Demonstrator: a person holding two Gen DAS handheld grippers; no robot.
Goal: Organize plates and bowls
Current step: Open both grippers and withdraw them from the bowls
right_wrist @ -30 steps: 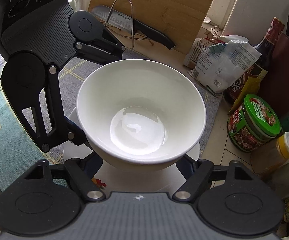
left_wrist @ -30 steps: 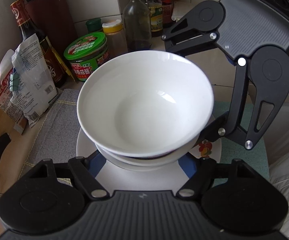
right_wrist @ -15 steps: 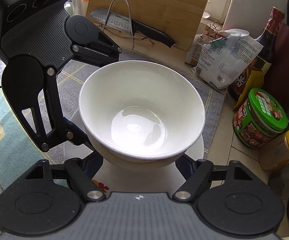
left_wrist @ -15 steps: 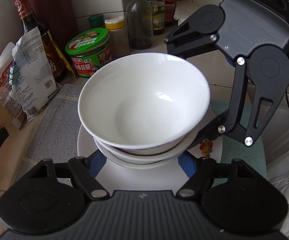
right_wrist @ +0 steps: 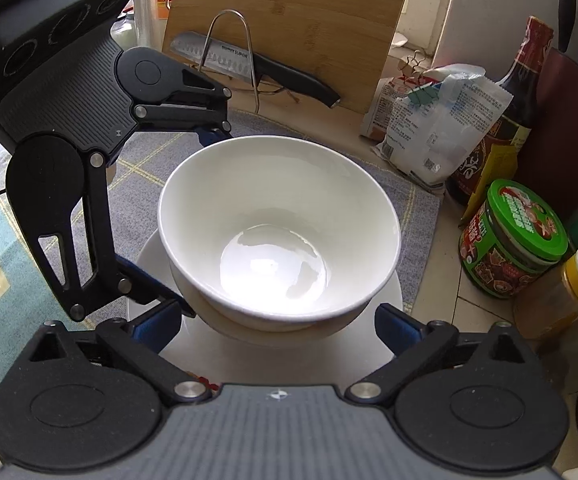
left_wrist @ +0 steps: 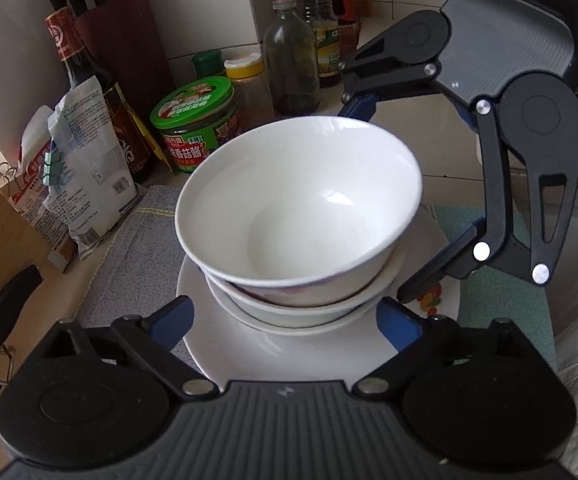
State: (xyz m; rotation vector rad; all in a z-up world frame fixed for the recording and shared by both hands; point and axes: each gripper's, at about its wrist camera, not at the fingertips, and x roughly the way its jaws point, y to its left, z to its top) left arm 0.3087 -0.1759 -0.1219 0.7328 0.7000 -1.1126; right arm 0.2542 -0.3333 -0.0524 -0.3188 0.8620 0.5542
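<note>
Kitchen clutter crowds a tiled bench spread with a grey woven mat (right_wrist: 413, 208) and a teal cloth (left_wrist: 501, 312). Nearest each camera, the left tool (left_wrist: 289, 318) and the right tool (right_wrist: 279, 326) have just been opening; both now stand spread wide, blue fingertips (left_wrist: 171, 316) clear of the crockery on either side, pinching nothing.

Between them a wide white ceramic plate (left_wrist: 289, 360) with a small fruit print at its edge lies on the mat. On it sits a shallow white bowl (left_wrist: 301, 312), and nested inside that a deeper glossy white porcelain bowl (left_wrist: 301, 200), empty, its rim tipped rather than level, a hint of red pattern showing low on its outer wall.

The risk, as I judge it, lies in that tilt: the top bowl seems to rest unevenly in the lower one, so it could rock or slide if nudged. Either tool pulling back carelessly might catch a rim with a fingertip and topple the stack or drag the plate across the mat.

Farther off stand a green-lidded round sauce jar (left_wrist: 197, 128), a yellow-capped jar (left_wrist: 245, 84), a dark glass soy bottle (left_wrist: 89, 92) and a clipped white packet (left_wrist: 85, 176), close enough for a sliding bowl to strike. Against the wall leans a bamboo chopping board (right_wrist: 289, 20) with a black-handled knife (right_wrist: 257, 66) in a wire rack.
</note>
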